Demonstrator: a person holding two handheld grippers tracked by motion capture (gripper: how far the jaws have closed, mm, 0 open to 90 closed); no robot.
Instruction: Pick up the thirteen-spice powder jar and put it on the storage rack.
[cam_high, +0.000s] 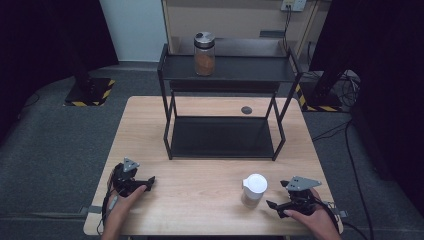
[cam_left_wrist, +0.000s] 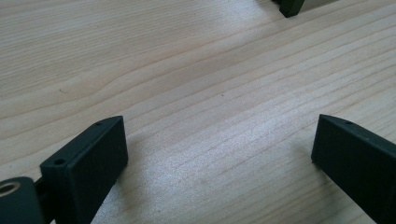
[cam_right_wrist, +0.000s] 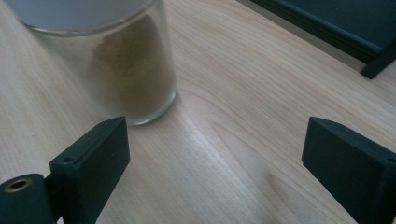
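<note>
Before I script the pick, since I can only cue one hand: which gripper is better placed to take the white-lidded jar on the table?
Probably the right. The right gripper sits just beside the white-lidded jar, jaws open, jar apart from them. The left gripper lies across the table.

A two-tier black metal shelf rack (cam_high: 225, 107) stands on the far half of the light wooden table (cam_high: 200, 195), with a silver-lidded glass jar of brown powder (cam_high: 204, 54) on its upper shelf and a small dark round disc (cam_high: 246, 110) on the table behind its lower shelf. A white-lidded glass jar of tan powder (cam_high: 253, 190) stands near the table's near edge, right of centre. The right gripper (cam_high: 278, 205) lies just right of this jar, toward the near right corner, and the left gripper (cam_high: 147, 183) sits by the near left corner.
</note>
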